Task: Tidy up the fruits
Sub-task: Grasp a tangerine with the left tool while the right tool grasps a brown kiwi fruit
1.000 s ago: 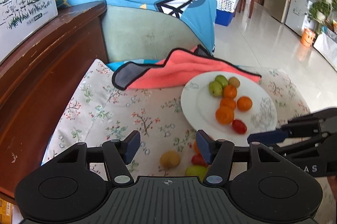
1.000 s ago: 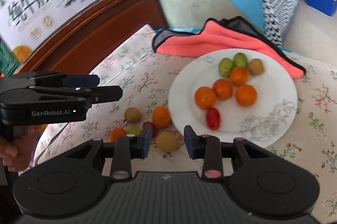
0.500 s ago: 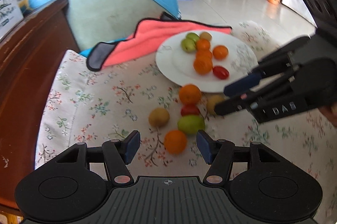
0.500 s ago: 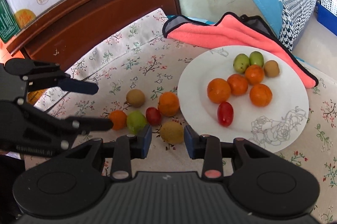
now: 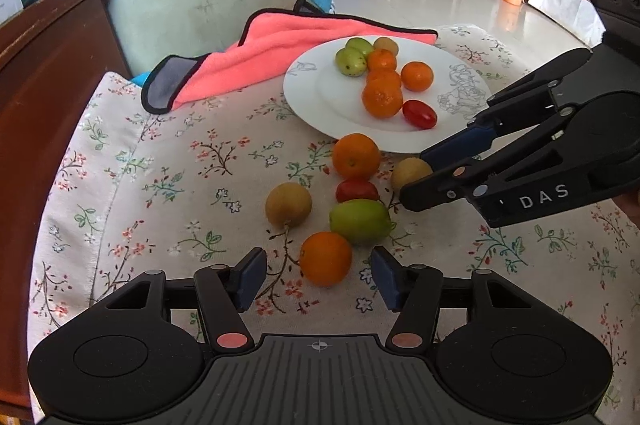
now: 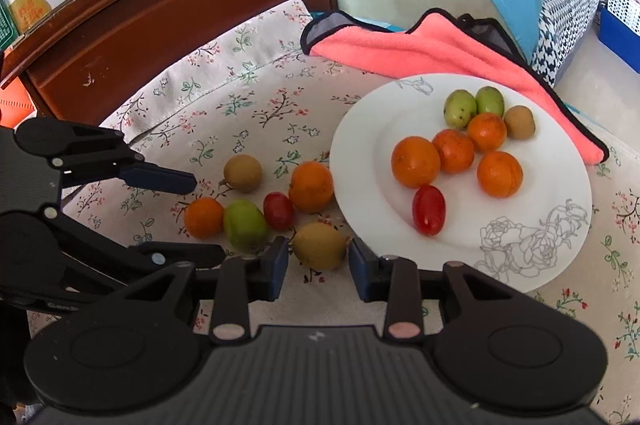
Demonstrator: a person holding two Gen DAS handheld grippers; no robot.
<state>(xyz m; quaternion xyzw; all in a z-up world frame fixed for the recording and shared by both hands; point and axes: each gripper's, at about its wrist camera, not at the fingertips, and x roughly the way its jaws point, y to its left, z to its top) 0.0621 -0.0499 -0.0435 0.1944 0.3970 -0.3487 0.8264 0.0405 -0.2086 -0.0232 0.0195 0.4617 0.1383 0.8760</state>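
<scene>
Both open grippers have closed in on loose fruit just beside the white plate (image 6: 560,265): right gripper (image 6: 318,259) now straddles a brownish-yellow fruit (image 6: 319,245), left gripper (image 5: 318,277) an orange (image 5: 326,258), neither gripped yet.

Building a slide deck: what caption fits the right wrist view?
Open right gripper closing in on a brown fruit beside the white plate, open left gripper near the small orange.

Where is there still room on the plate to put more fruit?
The white plate is bare along its near side, over the drawn roses and in front of the red tomato, and along its left rim. Its far side is crowded with oranges and green fruits. On the cloth, six loose fruits bunch beside the plate's left edge, around the brown fruit.
</scene>
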